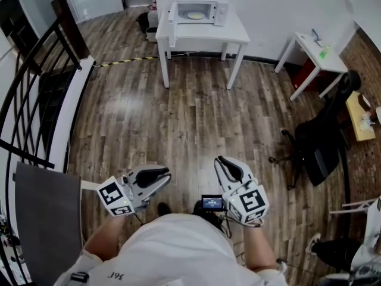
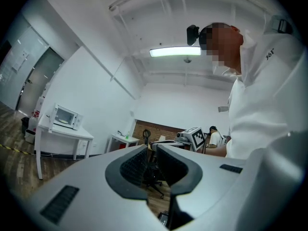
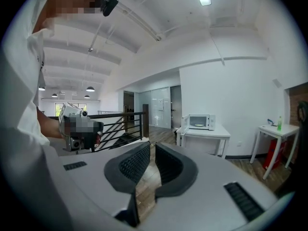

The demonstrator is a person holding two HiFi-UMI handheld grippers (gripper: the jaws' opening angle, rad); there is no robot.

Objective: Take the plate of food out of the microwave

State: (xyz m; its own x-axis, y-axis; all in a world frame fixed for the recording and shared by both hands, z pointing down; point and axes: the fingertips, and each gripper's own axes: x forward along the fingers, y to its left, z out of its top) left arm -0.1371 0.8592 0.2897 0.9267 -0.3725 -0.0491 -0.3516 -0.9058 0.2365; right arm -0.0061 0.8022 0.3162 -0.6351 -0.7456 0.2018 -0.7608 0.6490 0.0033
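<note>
A white microwave (image 1: 199, 12) stands with its door open on a white table (image 1: 205, 36) across the room, far from me. A plate of pale food (image 1: 196, 15) lies inside it. My left gripper (image 1: 167, 175) and right gripper (image 1: 219, 160) are held close to my body over the wood floor, both pointing roughly level. Each shows a narrow gap between its ribbed pads with nothing in it. In the left gripper view the left gripper (image 2: 153, 154) frames the room, with the microwave (image 2: 66, 116) small at the left. In the right gripper view the microwave (image 3: 201, 121) sits beyond the right gripper (image 3: 152, 154).
A black stair railing (image 1: 36, 94) runs down the left side. Yellow-black tape (image 1: 122, 60) lies on the floor near the table. At the right stand a small white side table (image 1: 315, 51) and a black office chair (image 1: 318, 142). Wood floor stretches between me and the microwave.
</note>
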